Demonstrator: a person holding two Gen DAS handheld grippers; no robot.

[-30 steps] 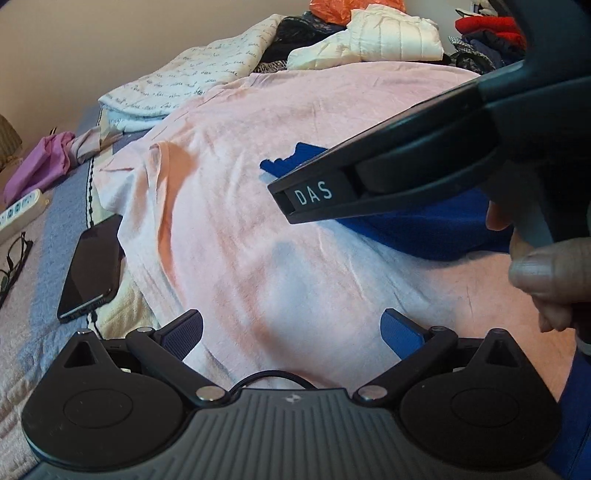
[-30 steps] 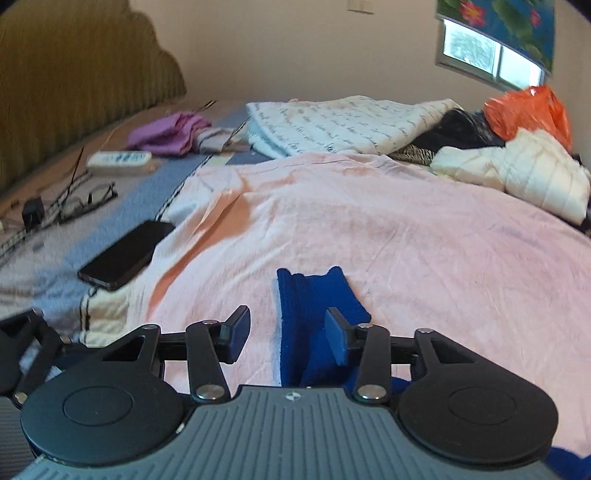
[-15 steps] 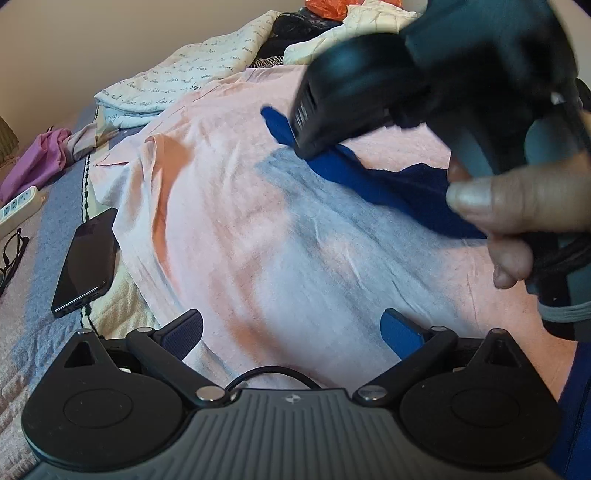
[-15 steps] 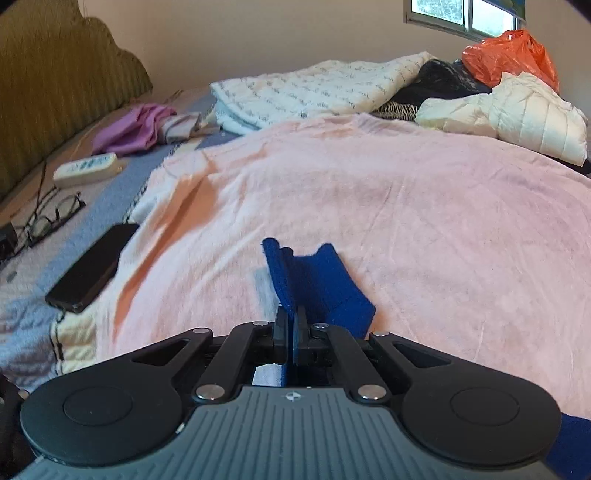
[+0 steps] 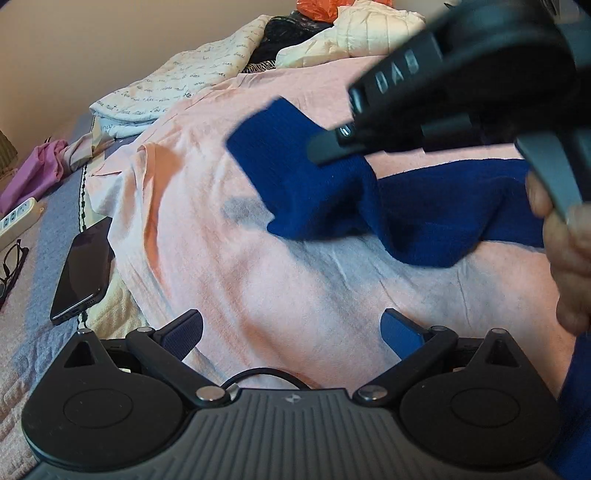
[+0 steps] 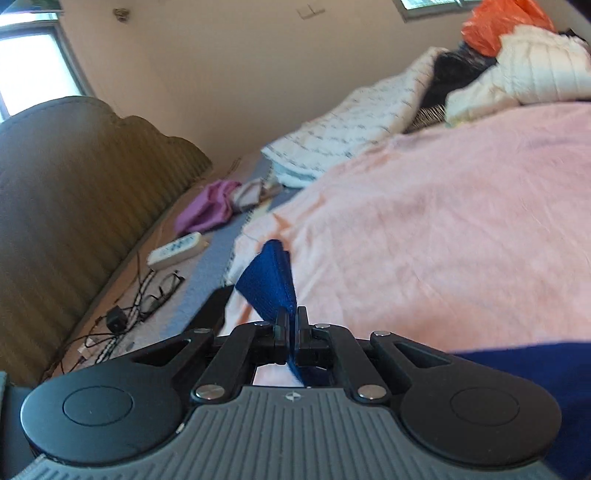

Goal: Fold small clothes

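On the bed, seen from the left wrist camera, one blue knit garment (image 5: 424,206) lies across a pink sheet (image 5: 236,258). Its near end is lifted off the sheet and pinched by the right gripper (image 5: 325,147), which enters from the upper right with the person's hand (image 5: 569,258) behind it. The rest of the garment trails back along the sheet toward the right. The left gripper (image 5: 291,328) hovers low over bare sheet with its two fingers spread wide, holding nothing. One dark phone (image 5: 83,271) rests at the sheet's left edge, one pair of glasses (image 5: 11,269) and one white power strip (image 5: 18,221) lie farther left, and a purple cloth (image 5: 33,177) sits beyond them. Heaped laundry, including a cream quilted piece (image 5: 354,33), fills the far end.

From the right wrist camera, the right gripper (image 6: 291,332) has its fingers pressed together on a fold of the blue garment (image 6: 271,280), which stands up in front of it like a flap. The phone is mostly hidden behind the cloth.

The garment looks light, soft and limp, likely to sag and bunch wherever it is unsupported, and not fragile. Its knit surface probably grips well. A corner or hem edge seems the best place to hold; the free trailing end would suit the left gripper.
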